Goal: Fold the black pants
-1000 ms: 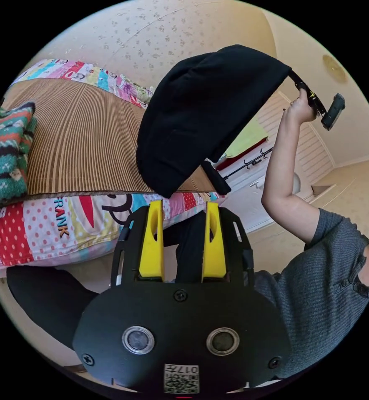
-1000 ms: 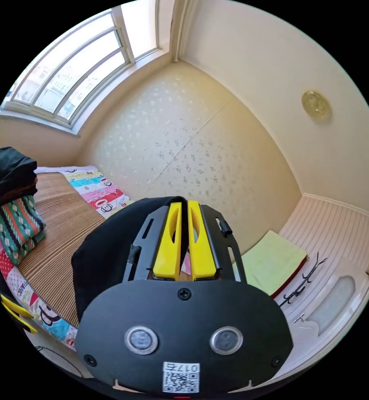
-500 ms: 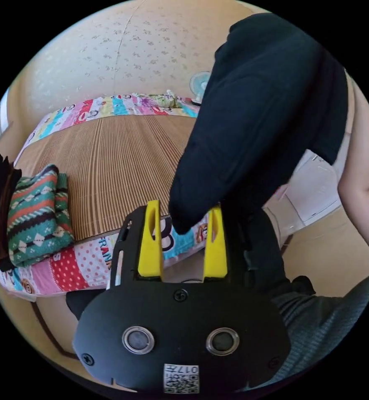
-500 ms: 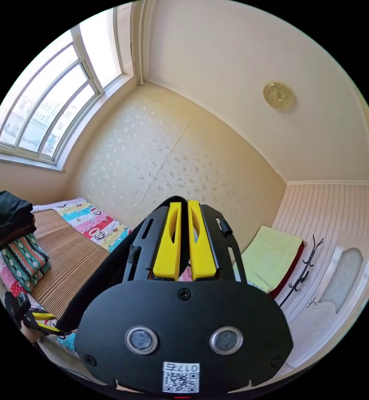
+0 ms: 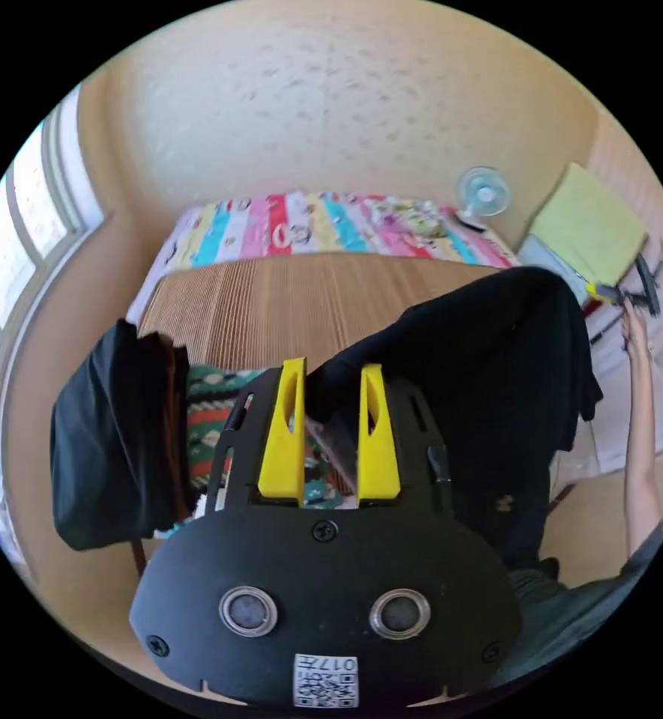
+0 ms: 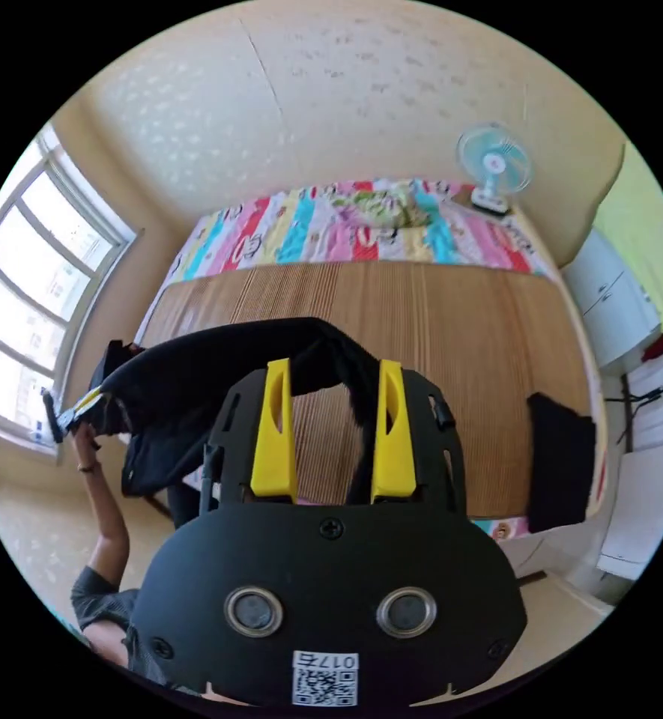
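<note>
Left gripper (image 5: 331, 389) holds one end of the black pants (image 5: 488, 389); their length runs toward two o'clock, where right gripper (image 5: 622, 290) seems clamped on them.

Bed (image 6: 391, 225) spans frame centre, patchwork sheet along its upper edge. Brown ribbed mat (image 6: 458, 329) lies on it. Folded dark garment (image 6: 559, 460) rests at the mat's lower right.
</note>
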A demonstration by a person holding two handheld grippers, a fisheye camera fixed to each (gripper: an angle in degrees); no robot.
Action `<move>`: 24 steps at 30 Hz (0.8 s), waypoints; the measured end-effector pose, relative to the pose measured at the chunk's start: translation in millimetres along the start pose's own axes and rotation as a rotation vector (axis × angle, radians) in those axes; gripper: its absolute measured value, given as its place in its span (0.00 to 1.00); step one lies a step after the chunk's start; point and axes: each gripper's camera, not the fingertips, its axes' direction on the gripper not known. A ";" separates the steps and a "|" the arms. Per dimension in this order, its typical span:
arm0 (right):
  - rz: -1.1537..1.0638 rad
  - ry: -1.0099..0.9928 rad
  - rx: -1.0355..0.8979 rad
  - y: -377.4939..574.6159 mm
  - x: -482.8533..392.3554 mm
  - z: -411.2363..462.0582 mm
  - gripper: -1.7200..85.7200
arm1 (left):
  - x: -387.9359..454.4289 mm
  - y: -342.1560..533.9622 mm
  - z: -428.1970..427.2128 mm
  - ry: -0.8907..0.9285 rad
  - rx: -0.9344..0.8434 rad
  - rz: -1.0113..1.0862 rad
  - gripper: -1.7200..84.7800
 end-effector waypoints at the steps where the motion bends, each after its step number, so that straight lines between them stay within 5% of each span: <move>1: -0.040 -0.092 -0.006 13.0 14.2 18.8 0.17 | -12.0 2.4 17.6 0.091 -0.032 -0.031 0.18; 6: -0.031 -0.314 -0.113 101.7 76.7 89.2 0.12 | -17.3 61.8 74.6 0.298 0.008 -0.051 0.16; 8: 0.042 -0.438 -0.111 142.5 105.4 103.8 0.11 | -18.1 96.7 76.7 0.305 0.110 -0.149 0.18; 10: 0.145 -0.632 -0.037 195.9 143.4 108.4 0.11 | -18.6 163.3 56.3 0.341 0.393 -0.274 0.17; 13: 0.277 -0.788 0.101 245.6 188.0 94.5 0.10 | -23.8 218.7 55.6 0.376 0.491 -0.448 0.18; 18: 0.350 -0.657 0.126 250.9 230.3 52.1 0.08 | -24.9 207.0 114.2 0.611 0.257 -0.539 0.23; 20: 0.348 -0.621 0.136 235.3 235.1 35.6 0.10 | -23.2 198.9 121.6 0.734 0.297 -0.569 0.21; 24: 0.269 -0.660 0.188 191.0 228.6 11.0 0.11 | -4.6 156.0 75.0 0.722 0.491 -0.460 0.02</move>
